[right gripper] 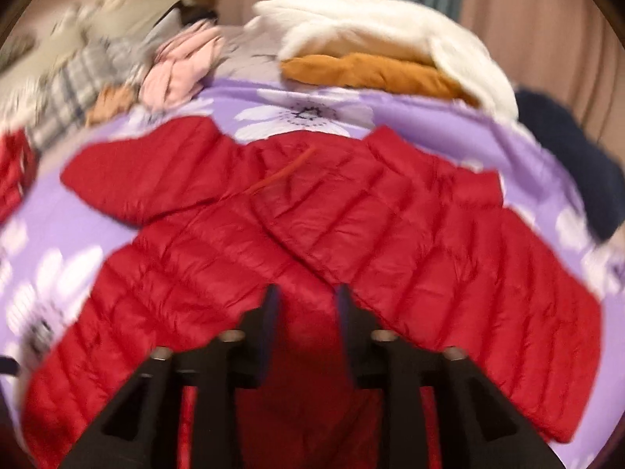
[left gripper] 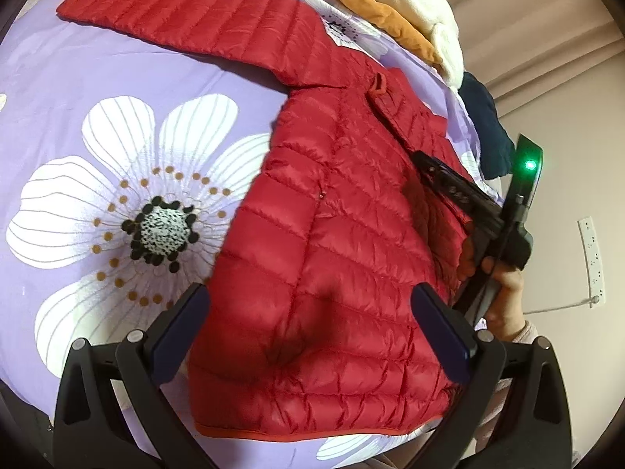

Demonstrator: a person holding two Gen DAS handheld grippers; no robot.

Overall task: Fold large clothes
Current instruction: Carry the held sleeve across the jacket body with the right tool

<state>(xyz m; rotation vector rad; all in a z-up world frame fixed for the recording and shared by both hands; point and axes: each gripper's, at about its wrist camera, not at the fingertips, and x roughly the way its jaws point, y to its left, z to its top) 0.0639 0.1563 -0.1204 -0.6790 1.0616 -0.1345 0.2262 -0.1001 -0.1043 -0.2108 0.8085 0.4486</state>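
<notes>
Red jacket flat on purple bedspread; left gripper spread, right gripper parted, both empty.

My left wrist view looks steeply down from close over the red jacket on the bed. My right wrist view, blurred, faces it similarly close. Both share jacket and bedspread.

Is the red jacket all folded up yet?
Partly. One sleeve lies folded across the red jacket; the other sleeve is spread out on the bed.
</notes>
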